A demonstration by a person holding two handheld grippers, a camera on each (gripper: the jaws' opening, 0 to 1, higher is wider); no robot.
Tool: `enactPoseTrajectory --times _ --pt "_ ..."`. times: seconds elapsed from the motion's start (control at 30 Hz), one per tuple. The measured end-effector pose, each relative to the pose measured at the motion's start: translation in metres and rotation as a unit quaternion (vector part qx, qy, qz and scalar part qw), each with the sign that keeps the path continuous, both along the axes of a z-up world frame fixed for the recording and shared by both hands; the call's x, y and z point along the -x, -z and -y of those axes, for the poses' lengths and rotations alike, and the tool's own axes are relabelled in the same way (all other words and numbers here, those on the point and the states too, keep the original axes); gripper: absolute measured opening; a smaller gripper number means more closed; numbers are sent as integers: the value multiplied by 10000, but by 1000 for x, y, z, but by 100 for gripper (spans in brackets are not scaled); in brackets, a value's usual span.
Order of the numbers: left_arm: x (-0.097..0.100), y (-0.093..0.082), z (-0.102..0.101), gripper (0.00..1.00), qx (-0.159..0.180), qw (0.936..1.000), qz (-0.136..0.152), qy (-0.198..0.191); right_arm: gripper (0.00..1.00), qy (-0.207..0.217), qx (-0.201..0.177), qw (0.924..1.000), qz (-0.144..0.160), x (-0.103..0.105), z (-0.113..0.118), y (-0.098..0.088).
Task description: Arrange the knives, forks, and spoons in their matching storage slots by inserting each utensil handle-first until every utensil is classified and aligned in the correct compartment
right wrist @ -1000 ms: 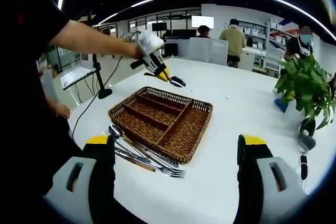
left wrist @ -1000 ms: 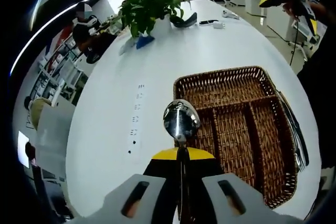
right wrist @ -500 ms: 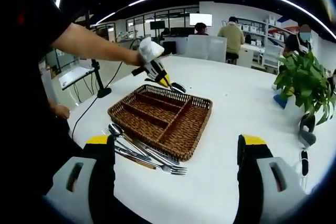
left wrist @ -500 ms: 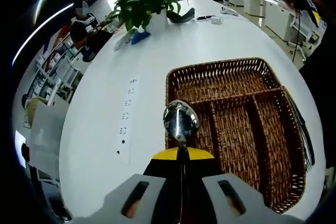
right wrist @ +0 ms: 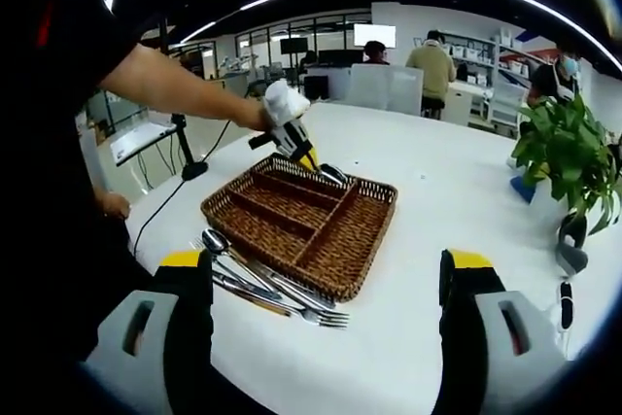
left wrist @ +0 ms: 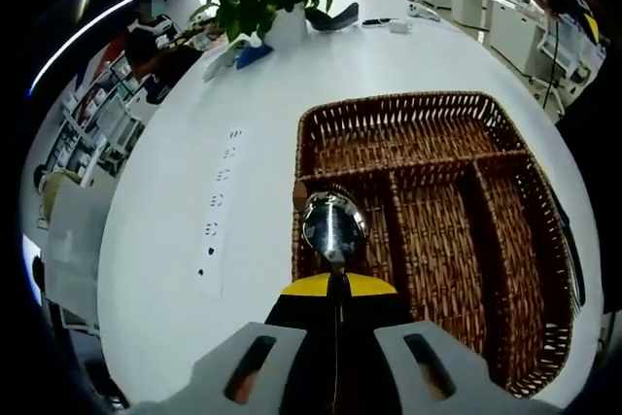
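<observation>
Left gripper (right wrist: 309, 159), arm outstretched, clamps a spoon (left wrist: 333, 224) over the basket (left wrist: 505, 157); right gripper (right wrist: 326, 284) gapes wide.

Spoon (left wrist: 332, 224) in the left gripper (left wrist: 335, 337): polished metal, mirror-glossy bowl. Tray (right wrist: 362, 240): woven brown wicker, rough, matt. Loose cutlery (right wrist: 262, 289) beside the tray: shiny bare metal. Worktop (left wrist: 185, 182): smooth white, slight sheen, catches ceiling-light glare. Gripper bodies look like matt grey plastic with black jaws and yellow tips. Plant (right wrist: 569, 153) beyond the tray: glossy green leaves.
</observation>
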State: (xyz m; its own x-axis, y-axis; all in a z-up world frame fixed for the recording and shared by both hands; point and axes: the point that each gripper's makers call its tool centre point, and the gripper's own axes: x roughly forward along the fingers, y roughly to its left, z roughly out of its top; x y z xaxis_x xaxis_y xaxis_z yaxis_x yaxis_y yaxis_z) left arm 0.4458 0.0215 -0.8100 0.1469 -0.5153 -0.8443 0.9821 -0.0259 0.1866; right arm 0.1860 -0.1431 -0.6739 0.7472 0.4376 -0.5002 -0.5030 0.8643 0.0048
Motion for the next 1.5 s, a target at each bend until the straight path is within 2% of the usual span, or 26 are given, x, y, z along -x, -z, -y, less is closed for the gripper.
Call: enactPoseTrajectory --times 0.63,0.8,0.93,1.1,1.27,1.37,1.5 --pt "-6 28 7 1 22 9995 -295 -144 100 83 -49 9998 -148 0 2 9" --pt "-4 34 6 1 -35 9994 -322 -144 100 98 -58 9998 -140 -1 2 9" --pt "-5 40 4 1 -183 9997 -180 -8 100 56 -66 9998 -197 1 -3 14" --pt "-5 43 5 2 -139 9997 -212 4 100 158 -395 9990 -116 -1 -5 6" --pt "-6 46 8 2 -238 9996 -135 -1 100 236 -298 9993 -6 -4 2 0" --pt "-7 53 4 2 -395 9992 -4 92 100 309 -276 9990 175 -7 4 -7" --pt "-8 51 4 2 -348 9994 -62 10 100 318 -277 9989 210 -9 3 -8"
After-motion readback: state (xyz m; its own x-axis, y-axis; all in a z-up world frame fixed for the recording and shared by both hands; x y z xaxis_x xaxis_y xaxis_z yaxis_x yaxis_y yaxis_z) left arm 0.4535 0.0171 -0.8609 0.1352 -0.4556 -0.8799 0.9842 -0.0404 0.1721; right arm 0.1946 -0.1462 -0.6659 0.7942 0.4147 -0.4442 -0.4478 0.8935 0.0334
